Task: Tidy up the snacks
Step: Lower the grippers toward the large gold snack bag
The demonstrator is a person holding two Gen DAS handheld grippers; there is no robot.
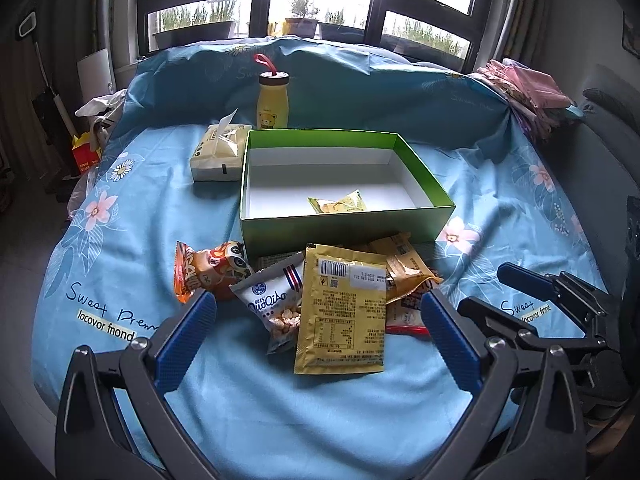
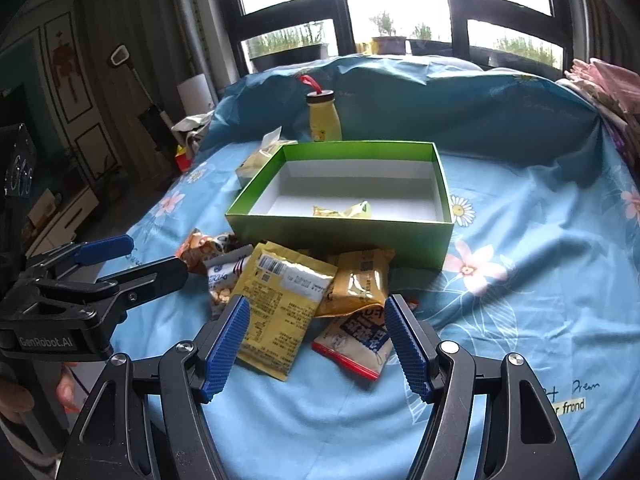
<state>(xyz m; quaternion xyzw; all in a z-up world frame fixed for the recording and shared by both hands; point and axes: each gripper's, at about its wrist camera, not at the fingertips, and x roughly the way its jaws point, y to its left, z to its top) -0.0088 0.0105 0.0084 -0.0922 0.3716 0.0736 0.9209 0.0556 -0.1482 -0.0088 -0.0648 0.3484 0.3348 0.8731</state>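
Note:
A green box [image 1: 344, 227] [image 2: 340, 232] with a white inside stands open on the blue floral sheet and holds one small yellow packet [image 1: 338, 203] [image 2: 343, 210]. Against its near wall lies a heap of snacks: a large yellow pouch [image 1: 343, 312] [image 2: 282, 300], a white-and-blue bag [image 1: 274, 300] [image 2: 222, 278], an orange bag [image 1: 200, 270] [image 2: 200, 246], a tan packet [image 2: 360, 282] and a red-edged white packet [image 2: 354, 342]. My left gripper [image 1: 318, 304] hangs open just short of the heap, nothing between its blue pads. My right gripper [image 2: 318, 312] is open too, over the heap's near edge.
A yellow bear bottle [image 1: 273, 100] [image 2: 323, 118] and a tissue pack [image 1: 220, 154] [image 2: 260, 158] stand behind the box. Folded pink cloth [image 1: 528, 92] lies at the far right. The right gripper [image 1: 560, 292] shows beside the left one; a hand [image 2: 24, 396] holds the left tool.

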